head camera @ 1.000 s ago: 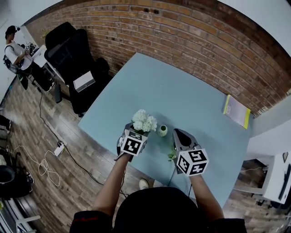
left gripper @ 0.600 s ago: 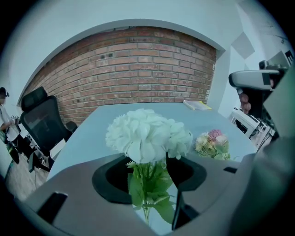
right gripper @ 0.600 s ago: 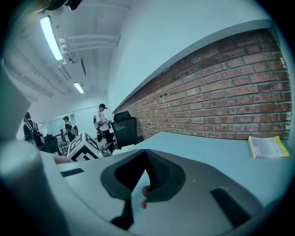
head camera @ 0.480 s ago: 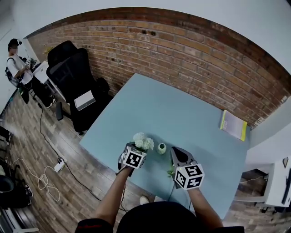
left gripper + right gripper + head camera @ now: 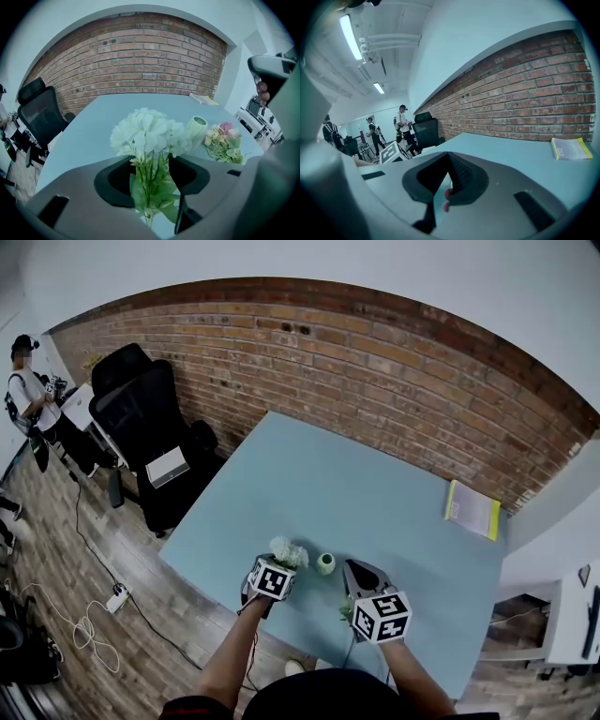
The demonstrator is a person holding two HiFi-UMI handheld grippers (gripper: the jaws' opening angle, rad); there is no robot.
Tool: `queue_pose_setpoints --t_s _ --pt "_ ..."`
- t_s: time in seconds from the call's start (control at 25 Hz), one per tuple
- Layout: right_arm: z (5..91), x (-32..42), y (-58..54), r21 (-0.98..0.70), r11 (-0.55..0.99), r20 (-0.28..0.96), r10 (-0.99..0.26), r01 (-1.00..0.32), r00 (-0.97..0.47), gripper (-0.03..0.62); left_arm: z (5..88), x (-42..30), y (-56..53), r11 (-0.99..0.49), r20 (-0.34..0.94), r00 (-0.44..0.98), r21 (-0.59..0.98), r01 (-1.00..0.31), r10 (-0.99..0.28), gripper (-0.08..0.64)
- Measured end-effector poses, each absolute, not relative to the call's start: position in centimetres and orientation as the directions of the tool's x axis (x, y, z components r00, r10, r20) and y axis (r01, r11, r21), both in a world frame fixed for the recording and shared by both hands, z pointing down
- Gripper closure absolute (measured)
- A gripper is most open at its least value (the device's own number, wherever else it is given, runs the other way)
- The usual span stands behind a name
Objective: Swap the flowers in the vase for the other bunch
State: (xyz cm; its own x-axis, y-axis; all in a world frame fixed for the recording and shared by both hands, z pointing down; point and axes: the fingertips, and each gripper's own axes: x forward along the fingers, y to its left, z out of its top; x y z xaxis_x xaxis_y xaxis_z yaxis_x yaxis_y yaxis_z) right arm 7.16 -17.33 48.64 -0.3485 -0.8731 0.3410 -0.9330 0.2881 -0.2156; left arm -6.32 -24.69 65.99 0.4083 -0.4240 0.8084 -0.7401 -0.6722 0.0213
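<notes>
Your left gripper [image 5: 151, 185] pinching the white fabric flower bunch [image 5: 147, 131] by its stems, left of the small pale-green vase [image 5: 197, 127], your right gripper [image 5: 447, 161] jaws pressed together

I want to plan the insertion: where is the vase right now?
In the head view the vase stands on the table near its front edge, just right of the white flowers and left of the right gripper.

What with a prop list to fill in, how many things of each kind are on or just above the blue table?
Flower bunches: 2, the white bunch and the pink bunch
Vase: 1
Yellow-edged booklet: 1
Total: 4
</notes>
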Motion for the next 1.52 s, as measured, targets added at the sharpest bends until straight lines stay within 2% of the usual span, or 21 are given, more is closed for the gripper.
queue_pose_setpoints --t_s 0.48,0.92,1.24,1.52 --pt "49.2 8.0 -17.3 -0.211 0.267 0.357 -0.874 -0.940 -0.328 0.580 68.4 -6.8 -25.4 -0.638 0.831 0.385 0.048 -0.768 -0.401 0.331" --pt "49.6 8.4 -17.5 -0.211 0.254 0.365 -0.875 -0.944 -0.317 0.579 69.3 -6.2 -25.3 -0.631 0.826 0.427 0.117 -0.767 -0.366 0.327" --pt "49.6 8.4 -17.4 -0.216 0.246 0.367 -0.876 -0.945 -0.312 0.580 69.3 -6.3 -25.5 -0.612 0.824 0.421 0.118 -0.782 -0.379 0.242" --pt "49.5 8.2 -17.4 -0.215 0.251 0.362 -0.877 -0.944 -0.316 0.580 69.2 -5.9 -25.2 -0.628 0.824 0.435 0.129 -0.768 -0.363 0.210"
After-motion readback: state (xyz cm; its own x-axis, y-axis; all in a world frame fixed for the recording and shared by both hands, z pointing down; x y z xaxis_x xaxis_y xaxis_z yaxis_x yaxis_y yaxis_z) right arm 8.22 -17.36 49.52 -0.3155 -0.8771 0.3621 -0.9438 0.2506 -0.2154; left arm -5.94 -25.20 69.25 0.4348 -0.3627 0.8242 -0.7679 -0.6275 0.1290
